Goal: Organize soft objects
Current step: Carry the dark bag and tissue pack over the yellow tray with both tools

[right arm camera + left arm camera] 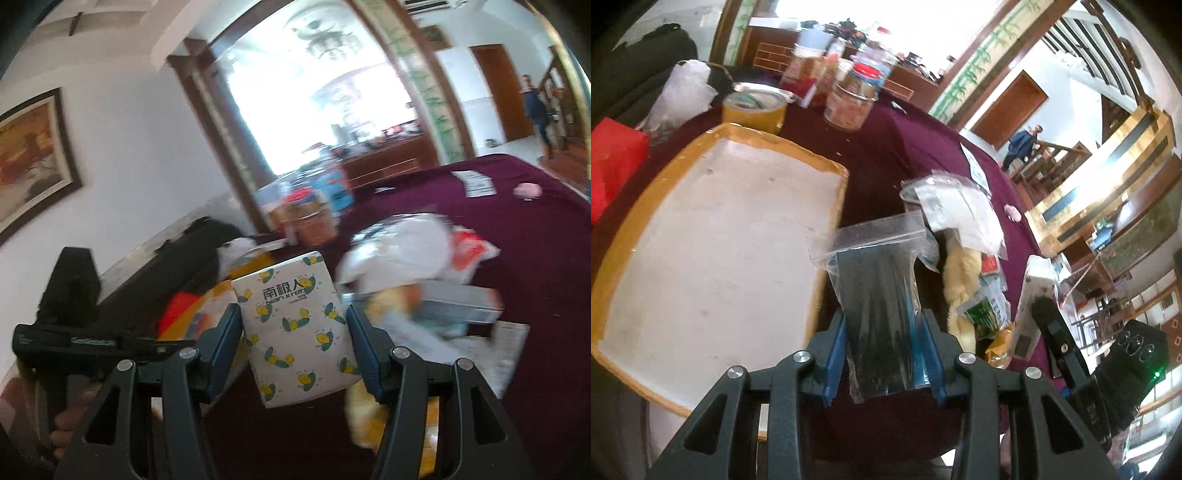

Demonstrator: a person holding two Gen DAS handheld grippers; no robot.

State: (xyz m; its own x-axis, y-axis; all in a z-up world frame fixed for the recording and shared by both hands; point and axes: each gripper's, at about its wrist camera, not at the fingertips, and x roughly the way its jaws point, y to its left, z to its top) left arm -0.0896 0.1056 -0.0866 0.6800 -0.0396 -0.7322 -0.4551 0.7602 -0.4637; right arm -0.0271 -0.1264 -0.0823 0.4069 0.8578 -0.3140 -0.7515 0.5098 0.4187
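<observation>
Left gripper [882, 354] clamped on zip bag [875, 295] near tray's [635, 254] right edge; right gripper [293, 343] clamped on tissue pack [295, 325] above table [535, 266]. Best lowered flat into tray (grip firm, plastic slippery), then released.

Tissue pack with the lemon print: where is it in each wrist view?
Left wrist: tissue pack at lower right, edge-on, held off the table.
Right wrist: tissue pack at centre, clamped between the right gripper jaws.
Shared landmark: small pink object on the maroon tablecloth.
</observation>
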